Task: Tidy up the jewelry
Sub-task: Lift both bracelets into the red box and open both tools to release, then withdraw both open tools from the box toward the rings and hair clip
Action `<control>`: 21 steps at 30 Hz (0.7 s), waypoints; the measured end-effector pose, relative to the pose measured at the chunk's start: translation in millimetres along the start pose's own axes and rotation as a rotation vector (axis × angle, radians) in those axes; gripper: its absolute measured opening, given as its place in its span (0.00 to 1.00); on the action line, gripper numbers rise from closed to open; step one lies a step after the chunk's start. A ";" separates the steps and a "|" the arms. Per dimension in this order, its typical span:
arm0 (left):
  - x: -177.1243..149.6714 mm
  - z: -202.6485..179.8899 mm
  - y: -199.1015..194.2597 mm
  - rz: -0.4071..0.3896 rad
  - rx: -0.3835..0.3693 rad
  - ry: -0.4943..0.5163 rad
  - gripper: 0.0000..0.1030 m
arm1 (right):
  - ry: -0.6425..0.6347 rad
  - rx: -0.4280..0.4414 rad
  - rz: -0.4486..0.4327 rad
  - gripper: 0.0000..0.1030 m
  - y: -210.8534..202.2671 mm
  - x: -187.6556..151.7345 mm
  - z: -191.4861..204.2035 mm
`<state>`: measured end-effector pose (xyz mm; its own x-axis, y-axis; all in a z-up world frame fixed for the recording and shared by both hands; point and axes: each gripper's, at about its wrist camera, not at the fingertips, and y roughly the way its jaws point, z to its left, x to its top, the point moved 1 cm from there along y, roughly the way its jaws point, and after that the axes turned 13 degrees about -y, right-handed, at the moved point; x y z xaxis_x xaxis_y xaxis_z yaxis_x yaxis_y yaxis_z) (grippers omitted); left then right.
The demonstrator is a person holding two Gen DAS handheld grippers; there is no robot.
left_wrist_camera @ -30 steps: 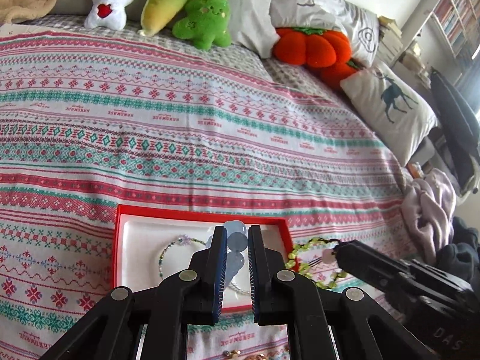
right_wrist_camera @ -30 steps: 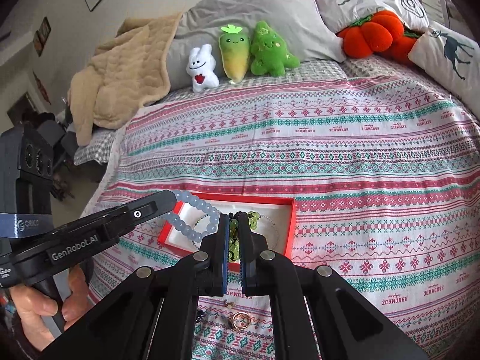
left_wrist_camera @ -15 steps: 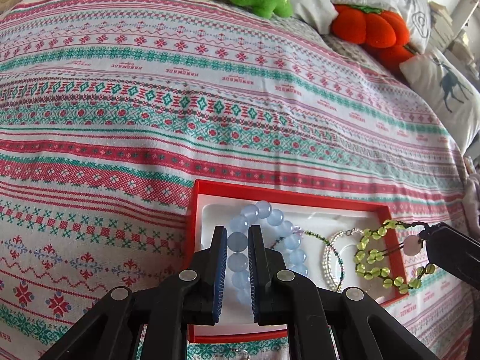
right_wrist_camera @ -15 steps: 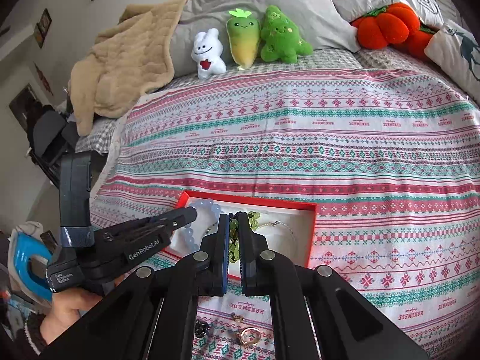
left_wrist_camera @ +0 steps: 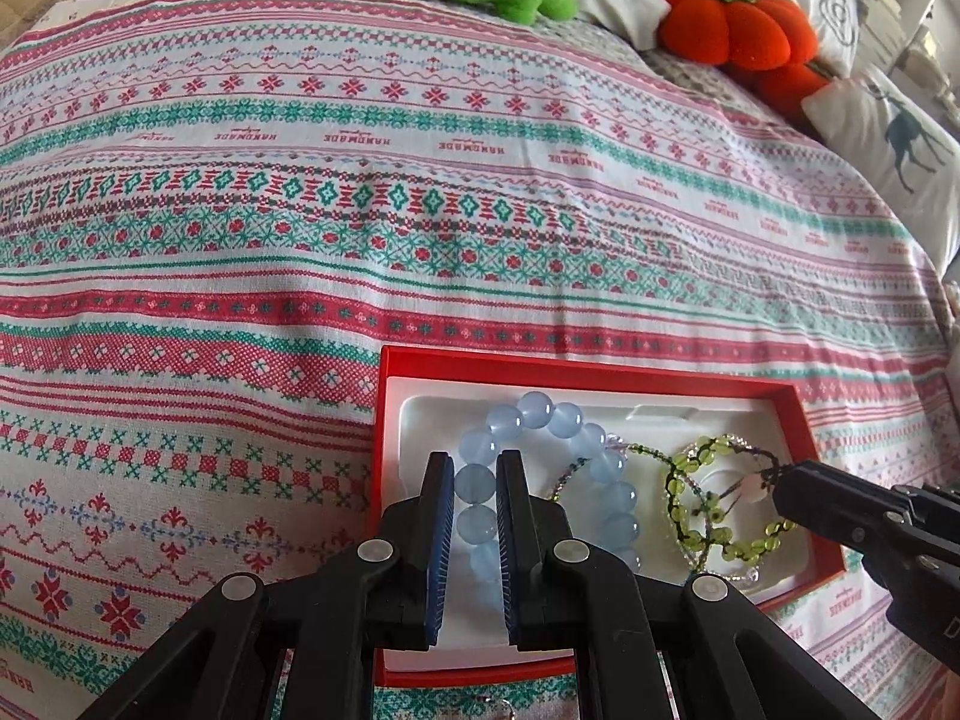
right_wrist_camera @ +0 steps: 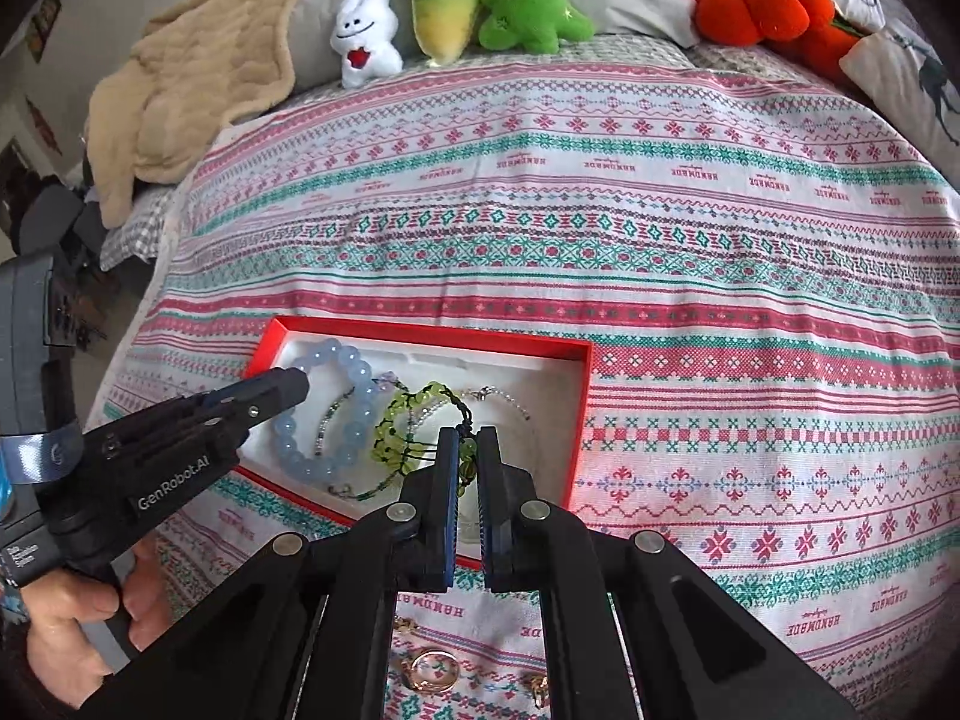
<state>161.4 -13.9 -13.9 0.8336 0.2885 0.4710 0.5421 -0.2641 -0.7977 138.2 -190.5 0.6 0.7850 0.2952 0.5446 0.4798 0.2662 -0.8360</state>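
Lowered into red box (left_wrist_camera: 798, 414), blue bracelet (left_wrist_camera: 606, 468) lies flat.

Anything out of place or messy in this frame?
Yes. In the red box the green bead bracelet lies tangled over thin beaded strands beside the blue bead bracelet, not laid out separately. A gold ring and small pieces sit loose on the bedspread, outside the box.

A big bed (right_wrist_camera: 690, 222) is covered with a white cloth full of pink and green stripe patterns. A flat red box (right_wrist_camera: 576, 420) with a white inside sits on it. Small gold rings (right_wrist_camera: 432, 669) lie on the cloth near the box. Soft toys (right_wrist_camera: 447, 6), an orange pumpkin cushion (right_wrist_camera: 756, 0) and a tan blanket (right_wrist_camera: 198, 66) rest at the far end.
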 end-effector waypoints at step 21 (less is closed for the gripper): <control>-31.8 -6.6 -59.6 -0.062 0.026 0.147 0.80 | 0.013 -0.037 -0.104 0.51 -61.0 -21.9 -11.0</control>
<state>103.3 -13.4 21.1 0.8059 0.1651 0.5685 0.5920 -0.2254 -0.7737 96.1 -223.3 38.9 0.7353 0.2558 0.6276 0.5728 0.2606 -0.7772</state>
